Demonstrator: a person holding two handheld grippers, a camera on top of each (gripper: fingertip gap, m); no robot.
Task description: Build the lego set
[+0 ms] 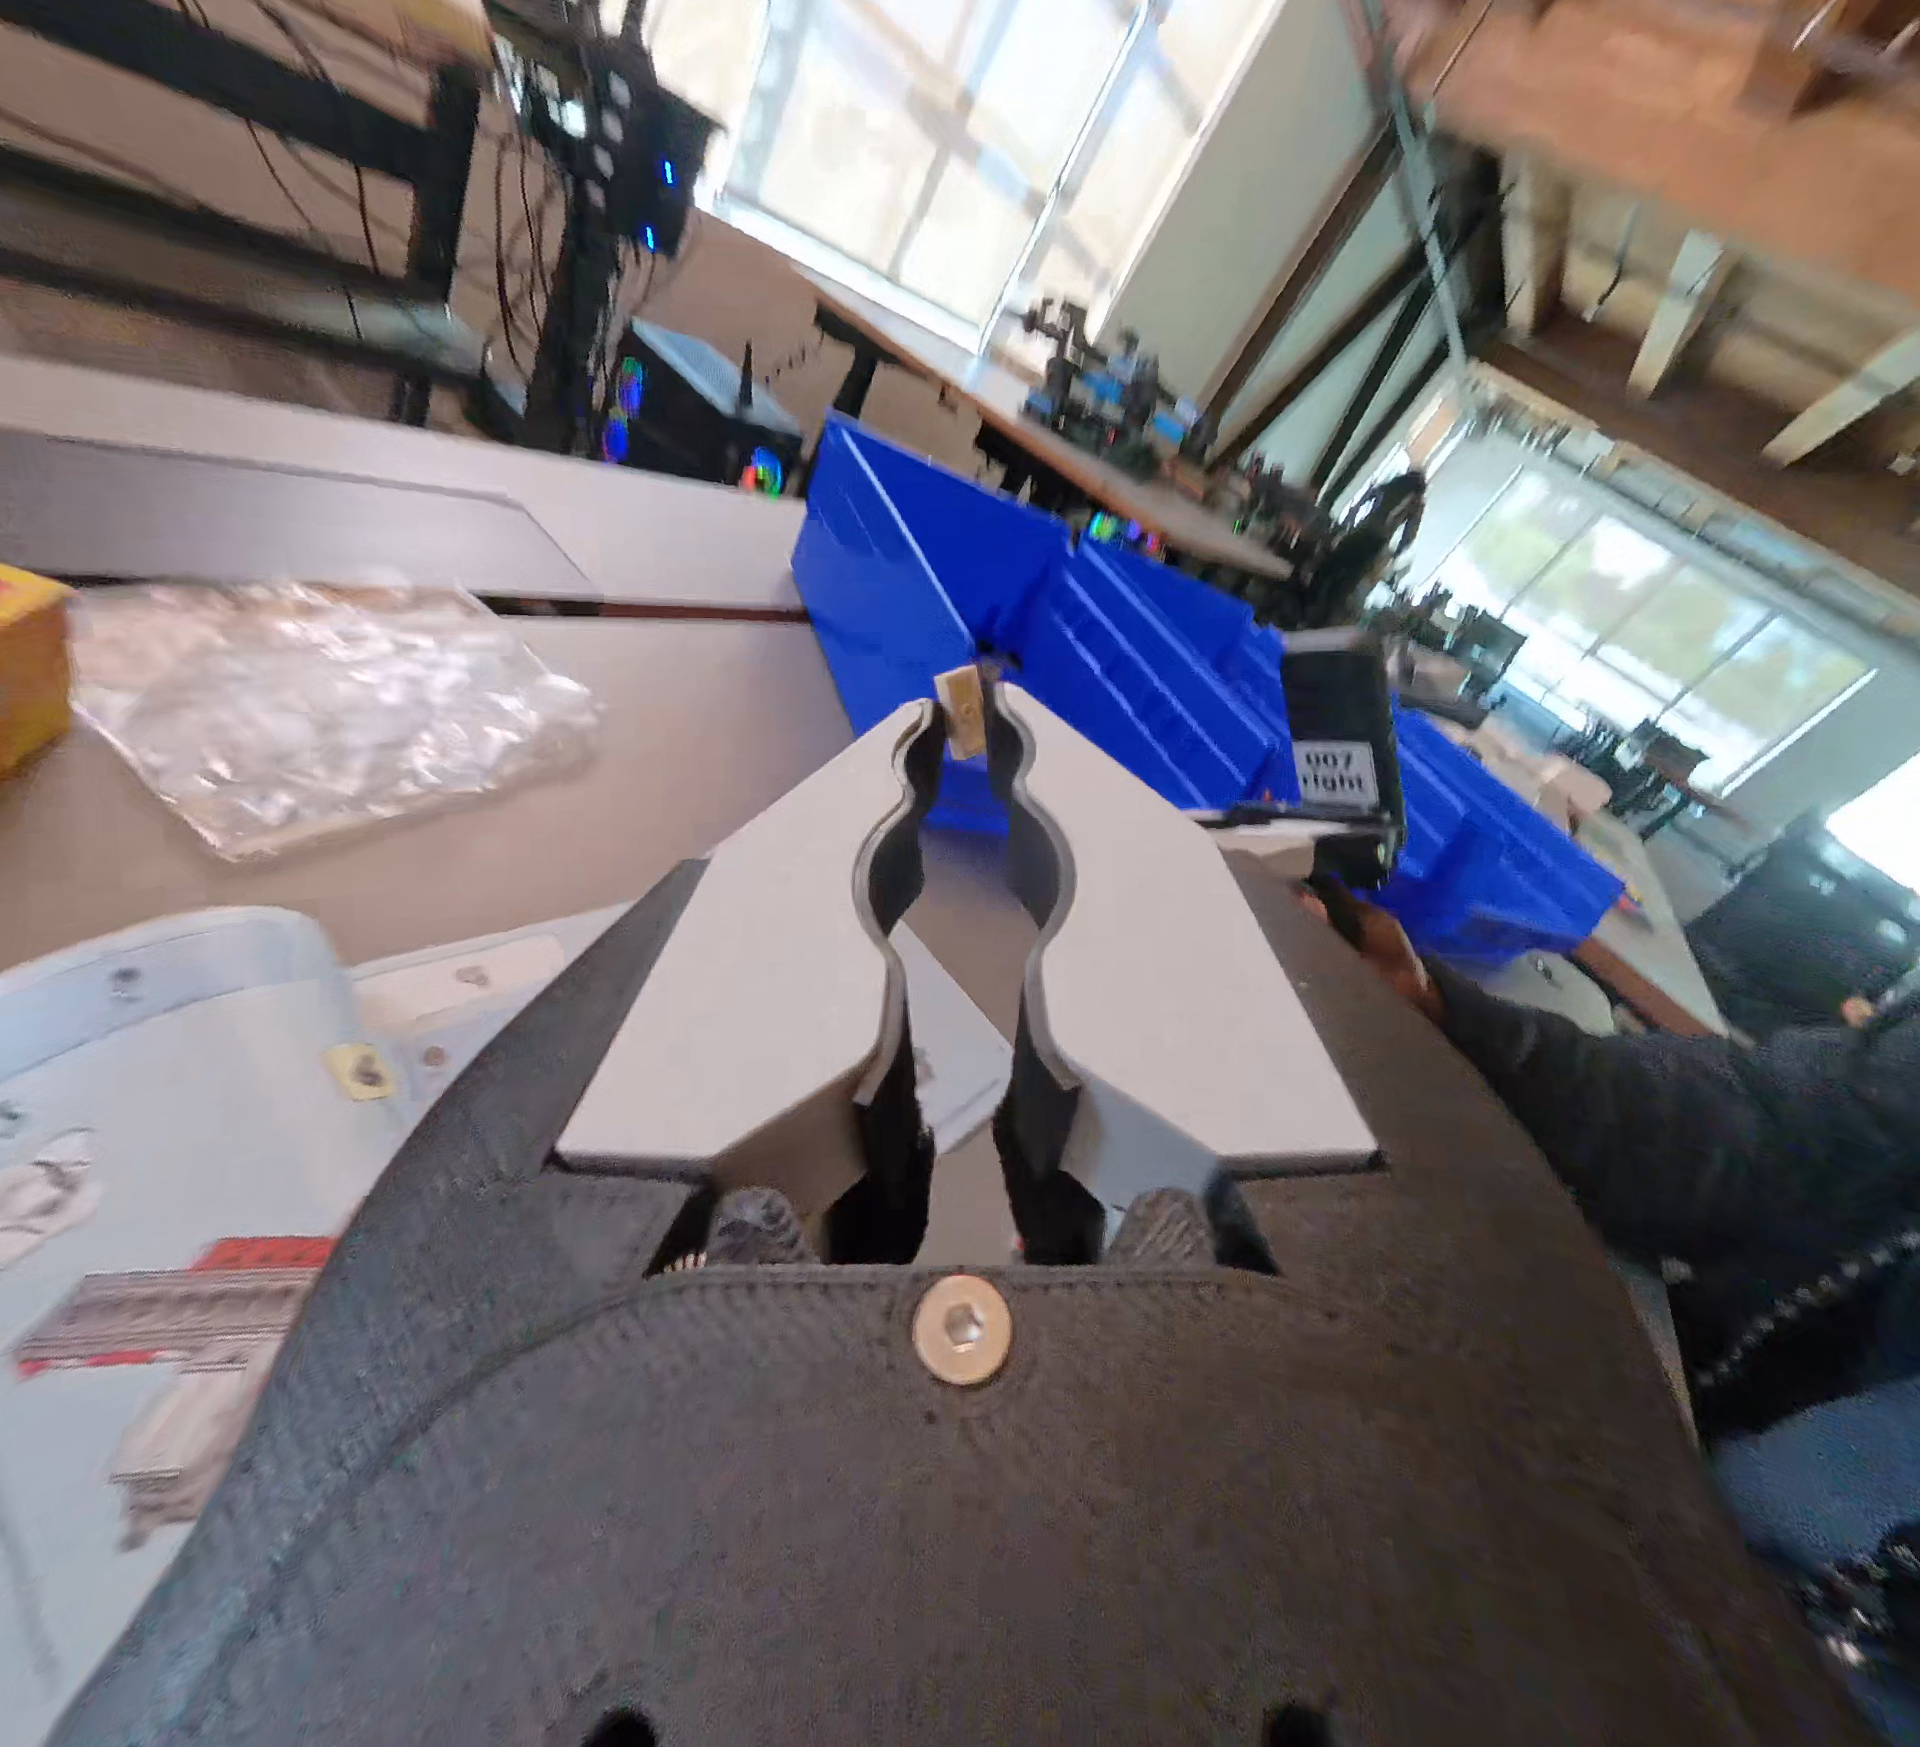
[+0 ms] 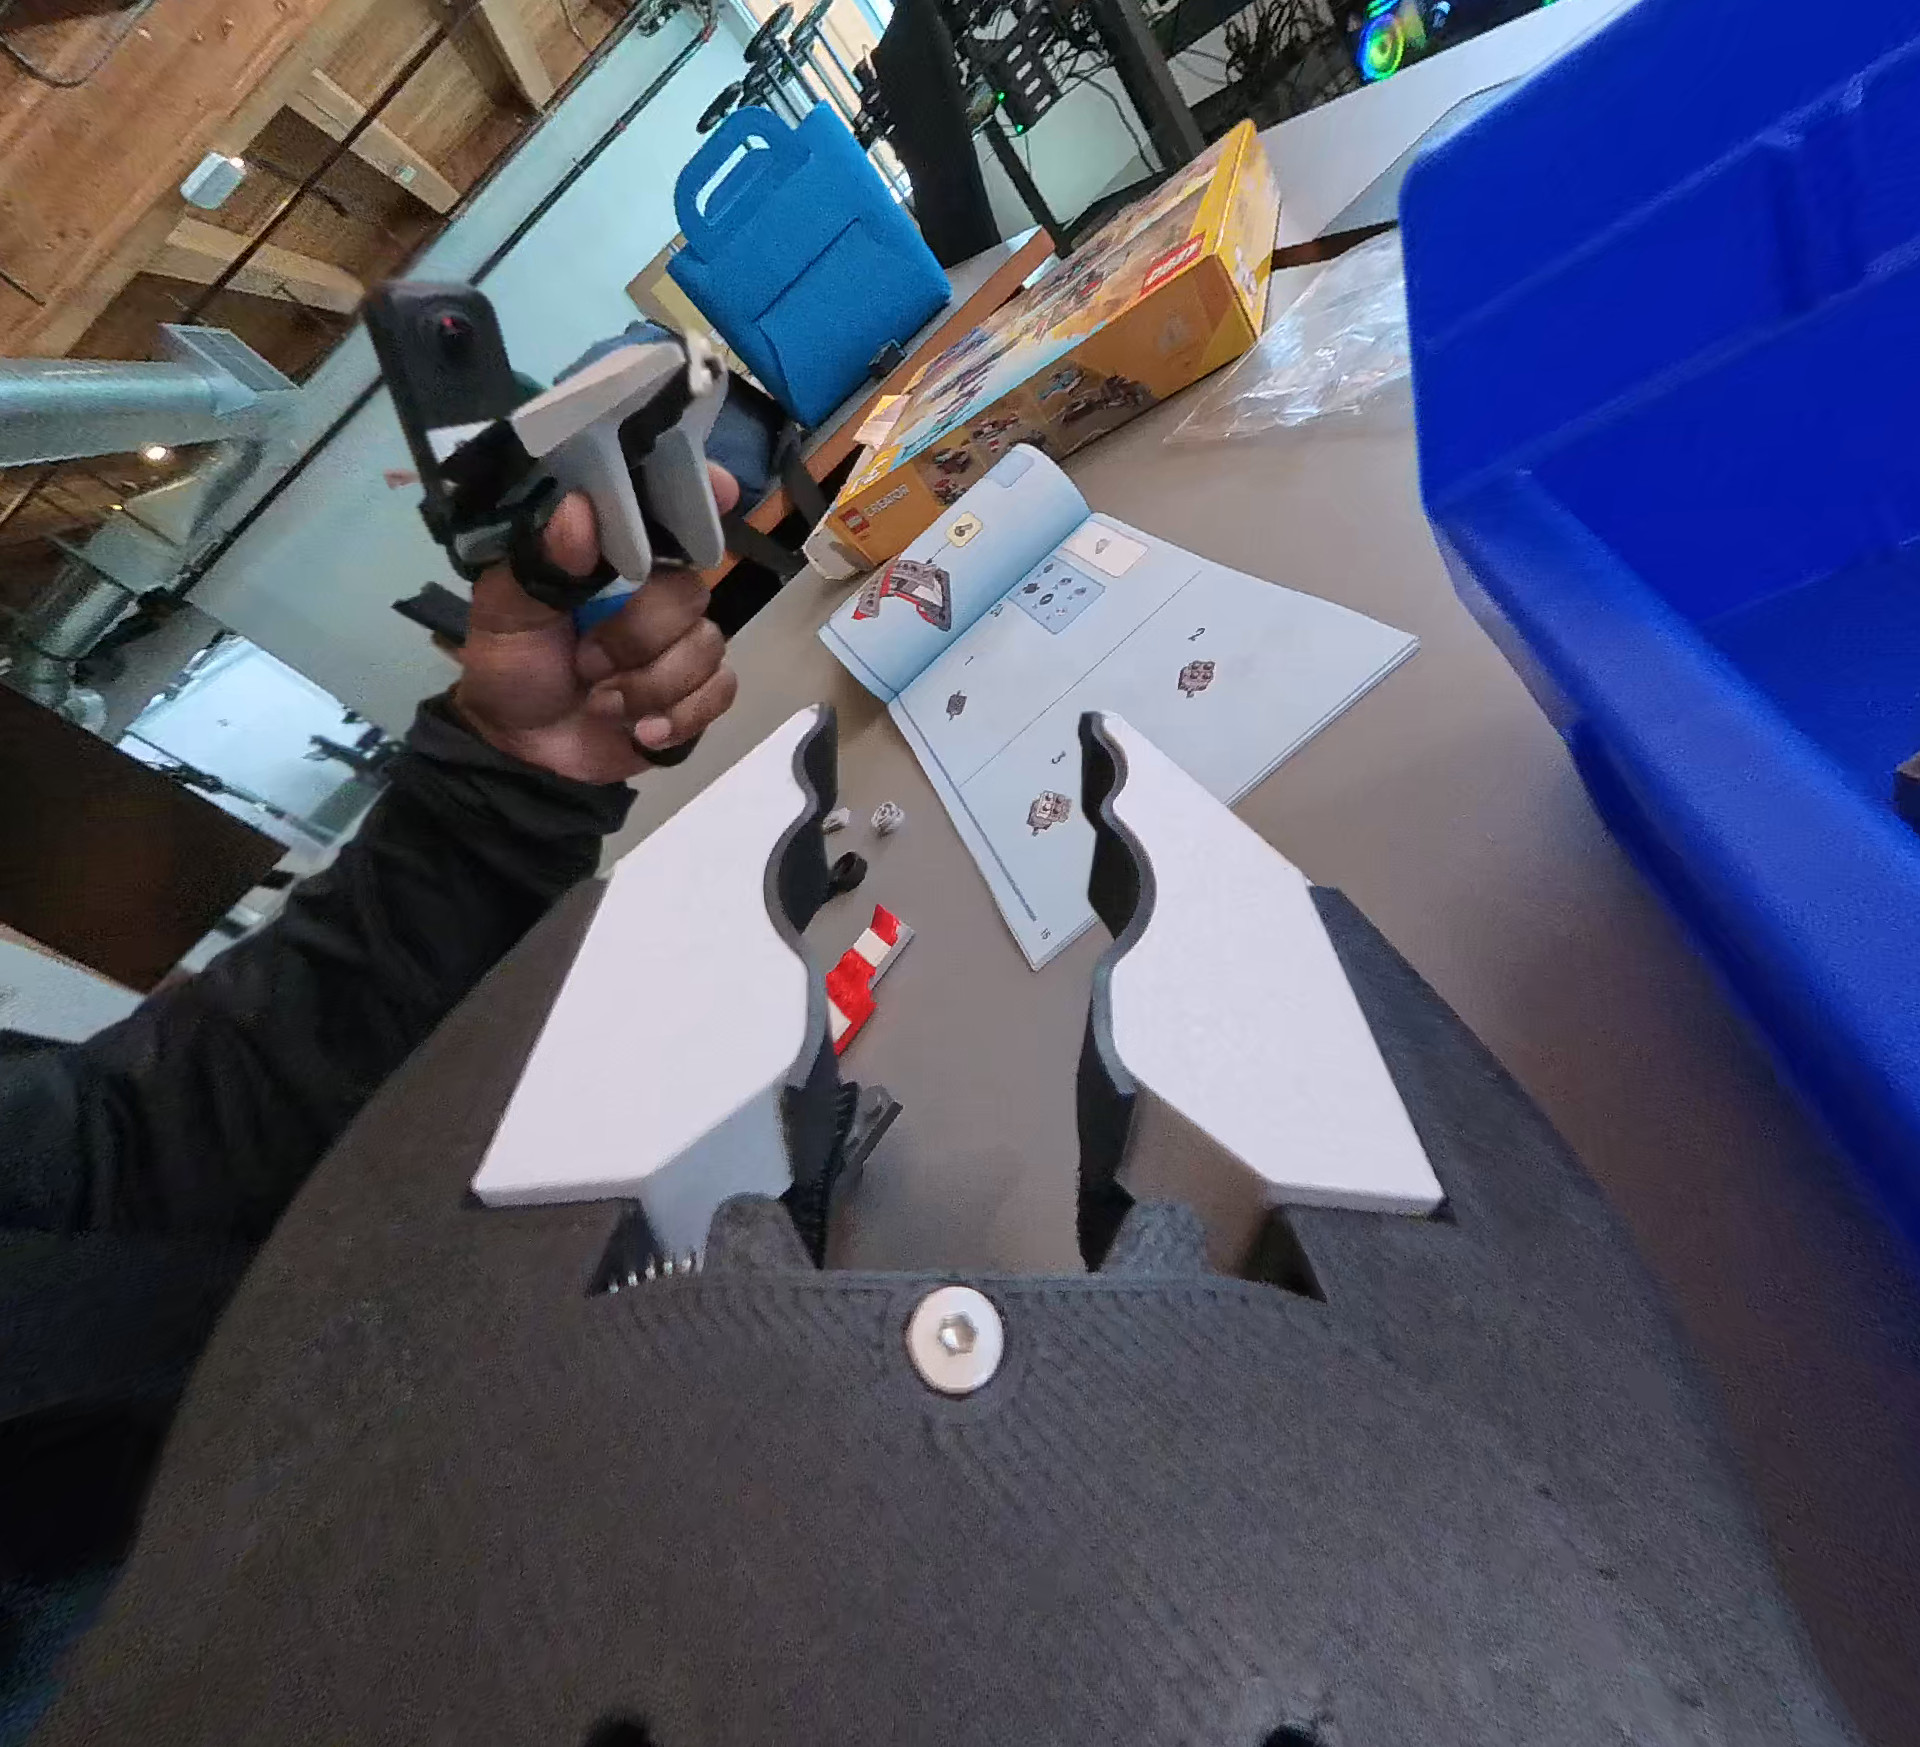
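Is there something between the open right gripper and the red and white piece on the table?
Nothing visible. The right gripper is open, and the red and white piece lies on bare table between its fingers. The booklet lies beside it, apart.

On the surface [image 2: 1403, 918] an open booklet [image 2: 1122, 658] lies ahead of the right gripper [image 2: 956, 762], with loose bricks [image 2: 868, 970] just left of it. Behind the booklet lies a box [image 2: 1091, 347], and a plastic bag [image 2: 1309, 357] lies to the box's right. Bins [image 2: 1662, 347] stand at the right edge. The left gripper [image 2: 707, 367] is raised off the surface to the left, a small brick [image 1: 961, 726] between its tips.
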